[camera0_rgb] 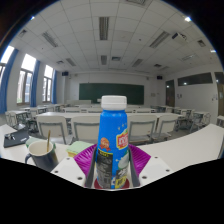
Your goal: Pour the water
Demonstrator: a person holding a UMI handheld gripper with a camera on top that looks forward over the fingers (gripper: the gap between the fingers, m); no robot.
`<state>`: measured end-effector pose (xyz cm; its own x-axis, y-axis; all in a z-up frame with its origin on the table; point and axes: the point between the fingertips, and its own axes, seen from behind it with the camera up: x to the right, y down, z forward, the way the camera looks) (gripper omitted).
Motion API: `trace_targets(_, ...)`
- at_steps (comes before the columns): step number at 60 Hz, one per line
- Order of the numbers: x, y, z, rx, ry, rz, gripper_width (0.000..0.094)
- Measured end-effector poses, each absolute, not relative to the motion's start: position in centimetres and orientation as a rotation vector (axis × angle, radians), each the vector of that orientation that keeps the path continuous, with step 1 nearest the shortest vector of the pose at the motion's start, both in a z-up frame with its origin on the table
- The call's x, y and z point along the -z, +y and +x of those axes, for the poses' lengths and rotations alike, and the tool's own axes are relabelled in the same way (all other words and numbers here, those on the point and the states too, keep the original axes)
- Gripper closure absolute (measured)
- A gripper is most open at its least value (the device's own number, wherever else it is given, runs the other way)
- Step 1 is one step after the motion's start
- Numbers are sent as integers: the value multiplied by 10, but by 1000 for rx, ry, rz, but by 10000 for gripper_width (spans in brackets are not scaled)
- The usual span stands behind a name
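- Gripper view, held object: we see the bottle [113,140] standing upright between the two fingers, its white cap on top and its blue and orange label facing us.
- Gripper view, gripper state: the gripper [114,168] appears clamped on the bottle. The magenta pads [138,160] show at either side of the bottle's lower body with no visible gap, so we judge that both fingers press on it.
- Gripper view, receiving vessel: a mug [42,154] stands on the white table [190,148], near the fingers and off to one side of the bottle. We cannot tell whether it holds any liquid.
- Gripper view, surroundings: beyond the table we see rows of desks [85,122], a green chalkboard [110,92] on the far wall and windows [26,78] along one side.
- Task progress, done: in our judgement the grasp step is complete, since the bottle is secured in the fingers.
- Task progress, left: the cap appears to be on, the bottle is not tilted, and it is not over the mug. We judge that opening, carrying the bottle across to the mug and tilting to pour all remain.
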<state>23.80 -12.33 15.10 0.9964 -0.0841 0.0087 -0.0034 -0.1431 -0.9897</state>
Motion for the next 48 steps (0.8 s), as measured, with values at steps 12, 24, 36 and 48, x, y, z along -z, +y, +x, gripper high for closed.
trace_targets(12, -163, -176, 251, 65, 71, -1777, 90)
trace_targets(24, -194, -270, 221, 30, 26, -1774, 89)
trace_targets(36, -195, -331, 179, -94, -26, -1781, 84)
trace_targets(48, -173, -349, 158, -193, -2, -1806, 86)
